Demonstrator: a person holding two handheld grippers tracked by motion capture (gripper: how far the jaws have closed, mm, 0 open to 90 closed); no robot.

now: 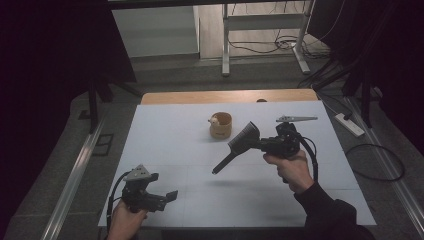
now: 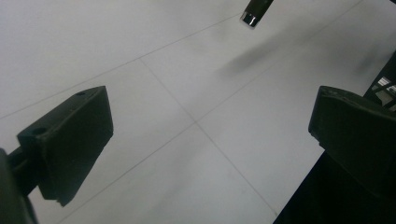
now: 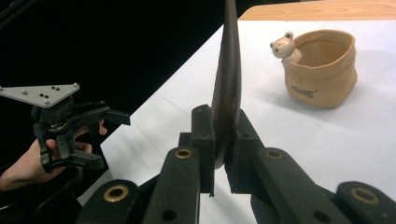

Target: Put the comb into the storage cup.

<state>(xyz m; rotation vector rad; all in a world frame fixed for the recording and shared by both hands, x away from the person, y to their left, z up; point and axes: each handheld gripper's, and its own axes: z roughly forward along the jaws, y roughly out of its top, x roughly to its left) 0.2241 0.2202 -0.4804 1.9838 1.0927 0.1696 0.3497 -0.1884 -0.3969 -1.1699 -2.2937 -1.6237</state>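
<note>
Dark brush [image 1: 243,141] — held aloft, handle angled down — near cup.

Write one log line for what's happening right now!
right hand-held gripper: shut on brush | left hand-held gripper: open, empty | bear cup: on table

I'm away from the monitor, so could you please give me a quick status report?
Right gripper shut on black comb, held above the table. Left gripper open, empty. Bear cup beyond the comb, nothing between.

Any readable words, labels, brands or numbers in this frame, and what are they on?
One small dark print on the front of the tan bear pot, low on its wall: too small and blurred to read.
Nothing readable on the black comb, the right gripper, the left gripper or the white table.
</note>
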